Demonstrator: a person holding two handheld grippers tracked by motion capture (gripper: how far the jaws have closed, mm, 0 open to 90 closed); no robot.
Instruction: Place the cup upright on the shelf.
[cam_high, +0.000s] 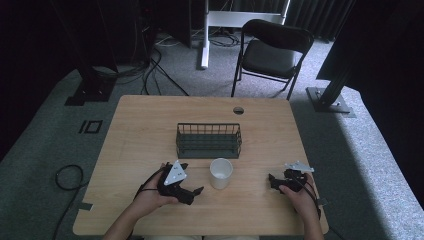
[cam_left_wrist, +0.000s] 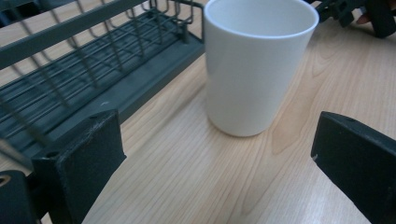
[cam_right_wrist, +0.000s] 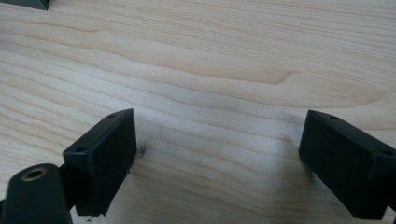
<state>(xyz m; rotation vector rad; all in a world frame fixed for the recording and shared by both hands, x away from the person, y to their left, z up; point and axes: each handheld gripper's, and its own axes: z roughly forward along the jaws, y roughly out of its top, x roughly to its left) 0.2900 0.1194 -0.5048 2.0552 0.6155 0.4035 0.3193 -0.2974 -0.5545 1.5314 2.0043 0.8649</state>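
A white cup (cam_high: 220, 173) stands upright and empty on the wooden table (cam_high: 150, 125), just in front of a dark wire basket (cam_high: 209, 140). My left gripper (cam_high: 192, 179) lies left of the cup, held by a hand, its jaws pointing at it. In the left gripper view the cup (cam_left_wrist: 257, 65) stands a short way beyond the open left gripper (cam_left_wrist: 219, 144), untouched, with the basket (cam_left_wrist: 93, 70) to its left. My right gripper (cam_high: 273, 181) rests right of the cup, low over the table. In the right gripper view the right gripper (cam_right_wrist: 217, 140) is open over bare wood.
A black folding chair (cam_high: 272, 50) stands beyond the table's far edge. A cable hole (cam_high: 238, 110) sits near the table's back edge. Cables (cam_high: 67, 177) lie on the grey carpet at left. Dark stand bases flank the table.
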